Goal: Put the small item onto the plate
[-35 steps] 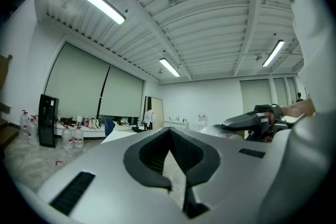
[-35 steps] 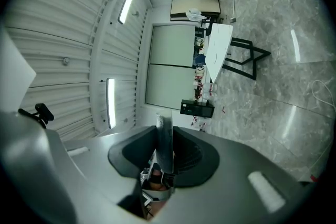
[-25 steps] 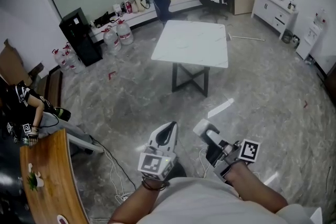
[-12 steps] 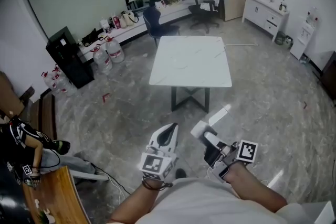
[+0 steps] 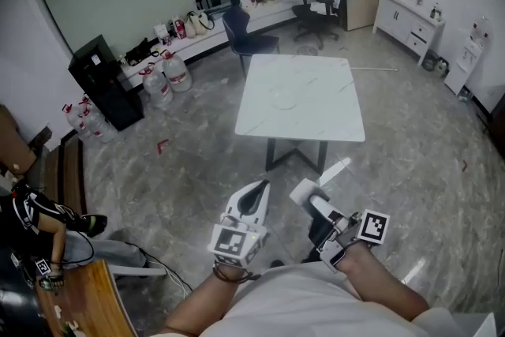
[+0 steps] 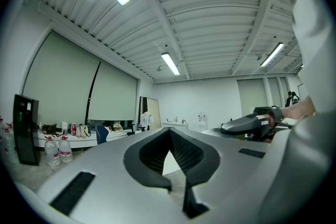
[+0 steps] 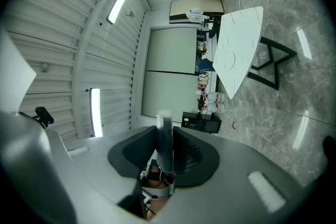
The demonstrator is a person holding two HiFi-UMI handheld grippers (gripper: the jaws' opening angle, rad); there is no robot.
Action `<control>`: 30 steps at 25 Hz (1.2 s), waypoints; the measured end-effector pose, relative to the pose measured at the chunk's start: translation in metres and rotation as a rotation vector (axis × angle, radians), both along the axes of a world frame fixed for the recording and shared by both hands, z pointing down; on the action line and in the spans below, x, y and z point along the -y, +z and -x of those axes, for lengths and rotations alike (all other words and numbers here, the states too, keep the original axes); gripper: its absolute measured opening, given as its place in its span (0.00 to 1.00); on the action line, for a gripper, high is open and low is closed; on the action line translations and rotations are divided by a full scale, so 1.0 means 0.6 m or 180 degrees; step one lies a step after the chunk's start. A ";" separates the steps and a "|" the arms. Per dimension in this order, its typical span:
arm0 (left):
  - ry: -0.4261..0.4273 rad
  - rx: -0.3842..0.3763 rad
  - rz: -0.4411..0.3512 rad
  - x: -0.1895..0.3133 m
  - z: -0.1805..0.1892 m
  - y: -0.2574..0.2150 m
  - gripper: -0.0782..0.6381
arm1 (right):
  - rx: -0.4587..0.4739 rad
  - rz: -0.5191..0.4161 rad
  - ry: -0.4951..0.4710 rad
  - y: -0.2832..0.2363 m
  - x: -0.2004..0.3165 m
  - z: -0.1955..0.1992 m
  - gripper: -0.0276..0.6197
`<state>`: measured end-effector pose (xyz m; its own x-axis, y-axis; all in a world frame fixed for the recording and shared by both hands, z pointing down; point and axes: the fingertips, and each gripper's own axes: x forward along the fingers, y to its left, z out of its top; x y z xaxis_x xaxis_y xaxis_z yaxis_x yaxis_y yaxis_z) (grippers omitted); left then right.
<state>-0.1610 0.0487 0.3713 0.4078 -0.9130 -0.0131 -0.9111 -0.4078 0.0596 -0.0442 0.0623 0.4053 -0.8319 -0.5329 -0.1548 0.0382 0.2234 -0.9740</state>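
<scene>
While we stand well back from the white counter [image 5: 319, 118], we hold both tools close in front of our body, above the grey marbled floor [image 5: 189, 162]. The right tool [image 5: 303, 192] is pinching the small item [image 7: 165, 150], a slim grey strip with a pale top end. In the right gripper view it stands upright between the two dark pads, which press on it from either side, and its top pokes out past them. In the head view we cannot make the item out.

The left tool [image 5: 255, 191] sits just beside the right one. Its jaws are pressed together at the tips, and nothing is caught between them in the left gripper view.

The plate [image 5: 285, 97] is a faint, clear round shape lying flat near the middle of the counter. It is far ahead of both tools, with bare floor in between. The right gripper view shows the same faint ring on the counter top.

Beyond the counter, by the window wall, are a dark chair [image 5: 241, 28], some water bottles [image 5: 162, 84] and a black cabinet [image 5: 101, 79].
</scene>
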 end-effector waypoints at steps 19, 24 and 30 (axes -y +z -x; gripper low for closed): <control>-0.0249 -0.0047 0.0097 0.441 -0.035 0.030 0.12 | 0.0122 0.0015 -0.0274 0.005 0.475 -0.034 0.19; -0.0306 -0.0107 0.0127 0.558 -0.076 0.044 0.12 | 0.0067 0.0028 -0.0351 0.014 0.602 -0.083 0.19; -0.0391 -0.0157 0.0214 0.667 -0.086 0.066 0.12 | -0.0011 0.0116 -0.0375 0.059 0.713 -0.105 0.19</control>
<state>-0.1096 -0.3515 0.4109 0.2933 -0.9555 0.0324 -0.9492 -0.2870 0.1290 0.0189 -0.3653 0.4407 -0.8896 -0.4366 -0.1341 0.0587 0.1819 -0.9816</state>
